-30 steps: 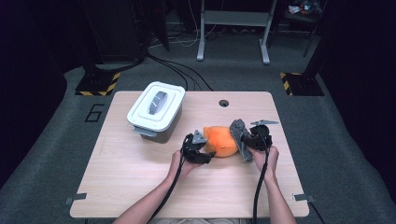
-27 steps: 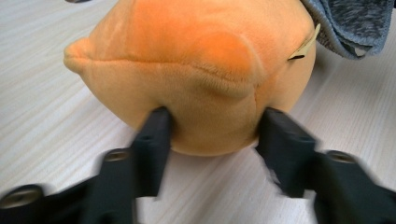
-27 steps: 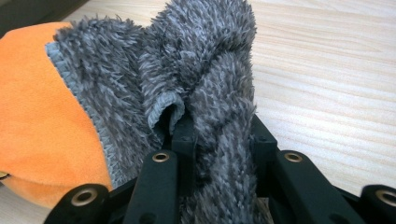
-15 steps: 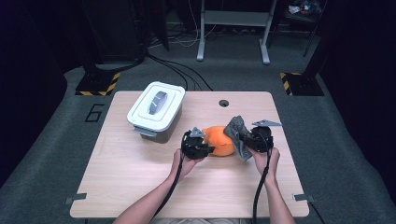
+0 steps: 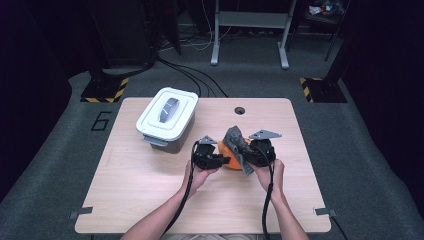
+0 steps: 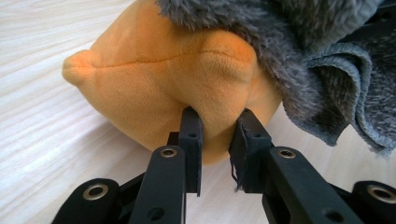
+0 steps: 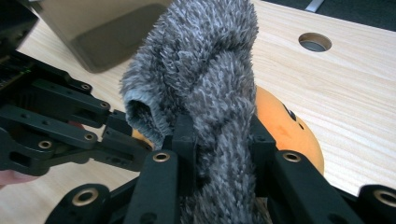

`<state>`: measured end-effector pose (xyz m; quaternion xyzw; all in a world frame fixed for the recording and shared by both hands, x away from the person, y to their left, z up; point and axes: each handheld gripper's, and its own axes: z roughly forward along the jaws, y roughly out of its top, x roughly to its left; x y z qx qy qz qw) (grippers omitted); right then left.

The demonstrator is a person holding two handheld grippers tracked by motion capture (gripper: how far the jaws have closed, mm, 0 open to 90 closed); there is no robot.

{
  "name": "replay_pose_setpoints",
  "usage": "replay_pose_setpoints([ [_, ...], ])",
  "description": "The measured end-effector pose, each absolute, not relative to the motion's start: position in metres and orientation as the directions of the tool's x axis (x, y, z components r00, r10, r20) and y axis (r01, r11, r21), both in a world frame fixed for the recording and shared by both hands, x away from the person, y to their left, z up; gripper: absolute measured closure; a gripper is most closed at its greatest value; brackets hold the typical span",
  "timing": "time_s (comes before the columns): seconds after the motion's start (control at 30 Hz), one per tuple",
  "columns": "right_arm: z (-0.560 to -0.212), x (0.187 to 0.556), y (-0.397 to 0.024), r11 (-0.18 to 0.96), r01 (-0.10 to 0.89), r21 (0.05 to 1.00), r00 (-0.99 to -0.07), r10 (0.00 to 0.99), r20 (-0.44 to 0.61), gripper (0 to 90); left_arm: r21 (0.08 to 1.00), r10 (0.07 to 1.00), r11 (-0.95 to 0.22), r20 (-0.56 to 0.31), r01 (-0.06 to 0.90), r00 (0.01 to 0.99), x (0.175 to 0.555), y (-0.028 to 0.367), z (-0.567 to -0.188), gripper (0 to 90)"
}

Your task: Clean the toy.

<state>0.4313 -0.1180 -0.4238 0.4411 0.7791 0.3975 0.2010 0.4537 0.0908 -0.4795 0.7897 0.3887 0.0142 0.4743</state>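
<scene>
Grey cloth (image 5: 234,137) lifted off toy (image 5: 229,159).

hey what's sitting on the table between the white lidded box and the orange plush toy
Nothing: in the high view, bare wood separates the white box from the orange plush. The left gripper, pinching the plush, is the nearest thing to that gap.

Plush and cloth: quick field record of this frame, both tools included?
plush: orange plush, lying on table
cloth: grey fuzzy cloth, draped over the plush, lifted on the right
left tool: just closed, pinching a fold of the plush
right tool: shut on the cloth
box: white lidded box, rear left, untouched
</scene>
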Motion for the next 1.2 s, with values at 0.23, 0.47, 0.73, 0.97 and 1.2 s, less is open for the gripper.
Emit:
replay_pose_setpoints([
  [0.23, -0.427, 0.433, -0.119, 0.331, 0.513, 0.792, -0.515, 0.857, -0.025, 71.1, 0.778, 0.632, -0.274, -0.297, 0.565, 0.716, 0.453, 0.091, -0.482, 75.2],
  [0.47, -0.437, 0.442, -0.146, 0.277, 0.557, 0.783, -0.446, 0.895, 0.000, 71.1, 0.783, 0.629, -0.271, -0.296, 0.560, 0.719, 0.453, 0.093, -0.484, 74.9],
  [0.73, -0.460, 0.456, -0.177, 0.194, 0.630, 0.752, -0.356, 0.933, 0.058, 71.2, 0.786, 0.628, -0.267, -0.297, 0.557, 0.719, 0.454, 0.093, -0.485, 74.9],
  [0.97, -0.465, 0.459, -0.184, 0.163, 0.654, 0.739, -0.337, 0.937, 0.091, 71.1, 0.786, 0.630, -0.272, -0.291, 0.556, 0.720, 0.454, 0.093, -0.484, 74.9],
  [1.2, -0.433, 0.435, -0.162, 0.197, 0.546, 0.814, -0.440, 0.895, 0.079, 71.2, 0.783, 0.633, -0.260, -0.304, 0.566, 0.712, 0.455, 0.095, -0.485, 74.9],
])
